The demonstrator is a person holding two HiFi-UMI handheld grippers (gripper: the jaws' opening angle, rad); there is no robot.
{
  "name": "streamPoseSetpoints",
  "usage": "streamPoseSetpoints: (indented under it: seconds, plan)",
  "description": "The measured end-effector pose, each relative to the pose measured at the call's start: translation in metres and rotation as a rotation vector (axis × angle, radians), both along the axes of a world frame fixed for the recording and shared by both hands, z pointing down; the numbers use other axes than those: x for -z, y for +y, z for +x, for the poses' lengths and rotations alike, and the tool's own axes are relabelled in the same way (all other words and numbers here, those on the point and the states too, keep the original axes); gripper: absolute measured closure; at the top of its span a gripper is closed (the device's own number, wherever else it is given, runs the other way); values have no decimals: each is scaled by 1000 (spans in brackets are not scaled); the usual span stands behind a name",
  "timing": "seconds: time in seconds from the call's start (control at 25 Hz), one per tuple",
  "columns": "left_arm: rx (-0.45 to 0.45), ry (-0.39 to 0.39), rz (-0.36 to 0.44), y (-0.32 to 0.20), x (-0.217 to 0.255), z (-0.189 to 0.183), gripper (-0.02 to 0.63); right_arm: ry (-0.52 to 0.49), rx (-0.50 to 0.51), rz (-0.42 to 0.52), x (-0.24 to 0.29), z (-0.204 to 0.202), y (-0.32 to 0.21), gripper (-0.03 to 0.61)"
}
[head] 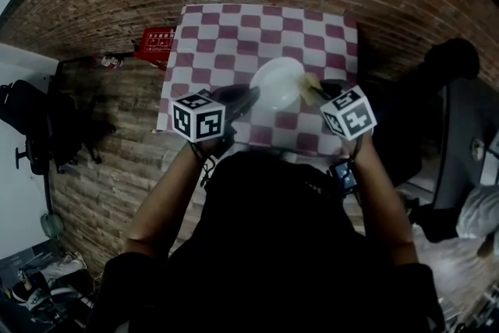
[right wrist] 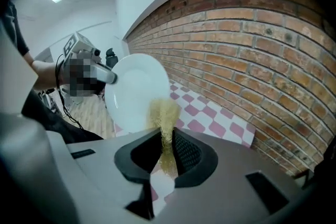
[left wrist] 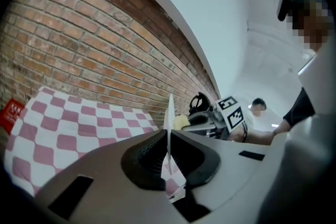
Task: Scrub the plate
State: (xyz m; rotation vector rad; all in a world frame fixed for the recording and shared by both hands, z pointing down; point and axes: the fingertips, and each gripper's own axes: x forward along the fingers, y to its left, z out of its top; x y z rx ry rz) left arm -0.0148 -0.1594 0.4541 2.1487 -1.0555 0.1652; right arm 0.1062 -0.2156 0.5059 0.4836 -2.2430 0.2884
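Now left hand-held gripper (left wrist: 169,160) pinches plate (right wrist: 137,93) rim. Right hand-held gripper (right wrist: 167,149) squeezes yellow scrubber (right wrist: 164,113). Press softly, rub in circles, hold plate steady.

My left gripper (left wrist: 168,150) is clamped on the left rim of the plate (head: 277,82). My right gripper (right wrist: 167,148), angled downward, pinches a yellow scrub pad (right wrist: 164,112) at the plate's right side. Both my forearms (head: 160,203) reach forward toward the plate.
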Motion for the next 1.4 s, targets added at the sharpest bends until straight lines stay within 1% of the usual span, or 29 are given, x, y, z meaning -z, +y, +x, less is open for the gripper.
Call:
streamPoseSetpoints:
  seconds: [0.12, 0.2, 0.32, 0.36, 0.4, 0.48, 0.64, 0.8, 0.92, 1.04, 1.16, 1.28, 1.36, 1.4]
  plan:
    - [-33, -118, 36, -5, -4, -20, 597, -18, -54, 32, 22, -2, -14, 528]
    - [-63, -225, 93, -7, -1, -33, 597, -57, -79, 46, 44, -11, -17, 528]
    - [-137, -471, 228, -12, 3, -54, 597, -136, -94, 40, 79, -37, -13, 528]
    - [-165, -541, 271, -13, 5, -59, 597, -162, -93, 32, 89, -48, -10, 529]
    - [-193, -592, 307, -14, 6, -64, 597, -181, -89, 25, 98, -60, -6, 529]
    - [-242, -666, 370, -19, 12, -73, 597, -201, -76, 18, 112, -82, 0, 529]
    - [-317, -835, 516, -24, 25, -90, 597, -246, -54, -7, 135, -127, 11, 529]
    - [-408, -1037, 715, -27, 35, -103, 597, -297, -64, -38, 156, -164, 22, 529]
    - [-468, -1158, 864, -26, 44, -110, 597, -300, -63, -50, 163, -186, 30, 529]
    - [-518, -1252, 1032, -22, 55, -110, 597, -295, -57, -71, 164, -201, 37, 529]
    - [-575, -1310, 1195, -12, 63, -108, 597, -283, -35, -87, 168, -216, 45, 529]
    - [-650, -1308, 1322, 4, 67, -106, 597, -223, 15, -116, 164, -230, 56, 529]
    - [-662, -1289, 1387, 12, 71, -106, 597, -201, 39, -148, 160, -235, 62, 528]
    - [-661, -1277, 1406, 15, 72, -107, 597, -198, 45, -163, 158, -235, 64, 528]
